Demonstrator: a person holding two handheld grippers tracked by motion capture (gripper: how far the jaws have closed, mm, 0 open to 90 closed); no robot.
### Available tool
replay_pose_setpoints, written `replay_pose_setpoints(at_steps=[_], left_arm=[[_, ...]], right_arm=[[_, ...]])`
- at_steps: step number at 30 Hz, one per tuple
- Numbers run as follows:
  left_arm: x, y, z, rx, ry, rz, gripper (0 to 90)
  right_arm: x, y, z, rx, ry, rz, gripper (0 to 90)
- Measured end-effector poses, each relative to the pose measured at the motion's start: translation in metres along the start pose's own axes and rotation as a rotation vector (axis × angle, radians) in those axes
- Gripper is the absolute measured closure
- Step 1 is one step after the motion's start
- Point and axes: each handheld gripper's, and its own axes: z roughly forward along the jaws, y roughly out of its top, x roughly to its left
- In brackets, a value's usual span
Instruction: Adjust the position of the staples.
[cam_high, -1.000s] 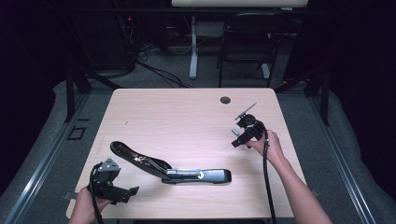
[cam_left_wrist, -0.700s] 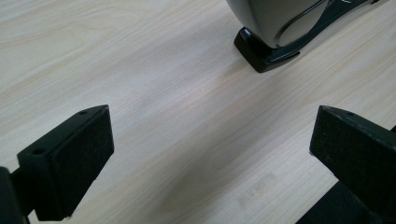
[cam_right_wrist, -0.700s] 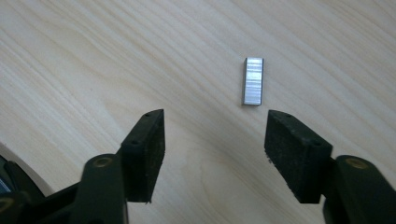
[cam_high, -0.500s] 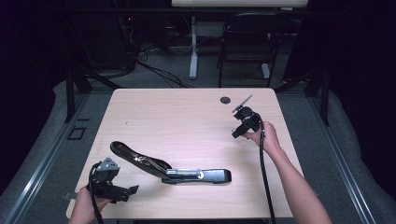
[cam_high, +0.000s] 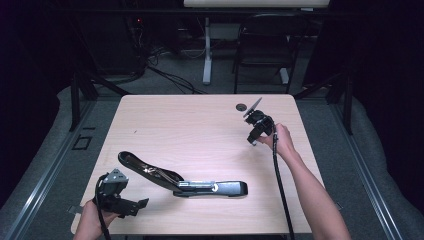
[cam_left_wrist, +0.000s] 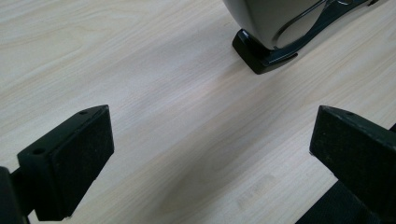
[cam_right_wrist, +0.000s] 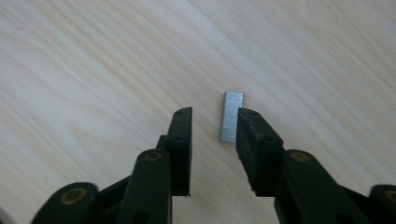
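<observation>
Staples, a short silvery strip (cam_right_wrist: 231, 116), lie flat on the counter (cam_high: 200, 130) near its far right corner, between the narrowed jaws of the right claw (cam_right_wrist: 214, 140), just beside one pad and not yet pinched. Going left to right: the left claw (cam_left_wrist: 205, 154) rests at the near left corner, jaws wide apart on nothing. An opened black stapler (cam_high: 182, 177) sprawls along the near edge. The right claw (cam_high: 256, 131) has shifted toward the far edge since a second ago and its jaws have just been closing, so a pickup looks imminent. A small dark round thing (cam_high: 242, 106) sits beyond; nothing blocks the way.
</observation>
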Motion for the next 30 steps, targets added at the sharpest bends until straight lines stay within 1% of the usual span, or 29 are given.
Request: replay_pose_setpoints(at_steps=[1, 3, 4, 5, 7, 8, 9, 10, 11, 12, 13, 15, 16, 17, 18, 20, 21, 22, 23, 24, 25, 26, 28, 29, 30], left_arm=[[0.0, 0.0, 0.0, 0.0, 0.0, 0.0, 0.0], [0.0, 0.0, 0.0, 0.0, -0.002, 0.0, 0.0], [0.0, 0.0, 0.0, -0.001, -0.002, 0.0, 0.0], [0.0, 0.0, 0.0, 0.0, -0.001, 0.0, 0.0], [0.0, 0.0, 0.0, 0.0, -0.001, 0.0, 0.0], [0.0, 0.0, 0.0, 0.0, -0.003, 0.0, 0.0], [0.0, 0.0, 0.001, 0.001, -0.003, 0.0, 0.0], [0.0, 0.0, 0.0, 0.005, -0.008, 0.0, 0.0], [0.001, 0.0, 0.0, 0.011, -0.013, 0.002, 0.0], [0.0, 0.0, 0.001, 0.002, -0.004, -0.001, 0.0], [0.0, 0.0, 0.001, 0.003, -0.005, -0.001, 0.0], [0.0, 0.0, 0.001, 0.005, -0.006, 0.0, 0.0], [0.0, 0.0, 0.001, 0.005, -0.005, 0.0, 0.0], [0.0, 0.0, 0.001, 0.005, -0.006, 0.0, 0.0], [0.0, 0.0, 0.001, 0.006, -0.006, 0.0, 0.0], [0.0, 0.0, 0.001, 0.007, -0.006, 0.0, 0.0], [0.0, 0.0, 0.001, 0.007, -0.006, 0.0, 0.0], [0.0, 0.0, 0.001, 0.008, -0.005, 0.0, 0.0], [0.0, 0.0, 0.001, 0.008, -0.005, 0.0, 0.0], [0.001, 0.0, 0.001, 0.013, -0.01, 0.001, 0.0], [0.001, 0.0, 0.001, 0.012, -0.009, 0.001, 0.0], [0.001, 0.0, 0.001, 0.013, -0.008, 0.001, 0.0], [0.001, 0.0, 0.001, 0.013, -0.008, 0.001, 0.0], [0.001, 0.0, 0.002, 0.014, -0.009, 0.0, 0.0], [0.001, 0.0, 0.002, 0.015, -0.009, 0.0, 0.0]], right_arm=[[-0.001, 0.002, 0.0, 0.015, -0.01, -0.011, 68.5], [0.0, 0.004, 0.003, 0.015, -0.014, -0.005, 69.1], [0.0, 0.005, 0.004, 0.012, -0.026, -0.004, 69.4], [0.0, 0.007, 0.005, 0.028, -0.031, -0.014, 69.5], [-0.001, 0.008, 0.007, 0.036, -0.036, -0.016, 69.8], [-0.001, 0.009, 0.009, 0.032, -0.039, -0.009, 69.8], [-0.003, 0.01, 0.009, 0.045, -0.034, -0.015, 69.8], [-0.003, 0.01, 0.01, 0.036, -0.038, -0.006, 69.8], [-0.003, 0.011, 0.011, 0.044, -0.041, -0.008, 69.7], [-0.003, 0.012, 0.011, 0.056, -0.041, -0.016, 69.7], [-0.004, 0.012, 0.012, 0.06, -0.037, -0.02, 69.7], [-0.003, 0.012, 0.015, 0.057, -0.039, -0.017, 69.7], [-0.003, 0.012, 0.017, 0.052, -0.036, -0.008, 69.7], [-0.004, 0.013, 0.017, 0.062, -0.036, -0.018, 69.6], [-0.003, 0.013, 0.019, 0.054, -0.04, -0.009, 69.7], [-0.004, 0.014, 0.02, 0.07, -0.042, -0.017, 69.6], [-0.004, 0.014, 0.021, 0.061, -0.042, -0.005, 69.7], [-0.004, 0.014, 0.022, 0.062, -0.041, -0.005, 69.6], [-0.005, 0.015, 0.022, 0.083, -0.048, -0.018, 69.7], [-0.006, 0.014, 0.023, 0.076, -0.05, -0.02, 69.7], [-0.006, 0.014, 0.024, 0.077, -0.043, -0.015, 69.7], [-0.006, 0.014, 0.025, 0.065, -0.047, -0.008, 69.8], [-0.006, 0.014, 0.026, 0.07, -0.042, -0.001, 70.2], [-0.007, 0.015, 0.026, 0.08, -0.041, -0.007, 70.5], [-0.006, 0.015, 0.027, 0.071, -0.044, 0.001, 71.1]])
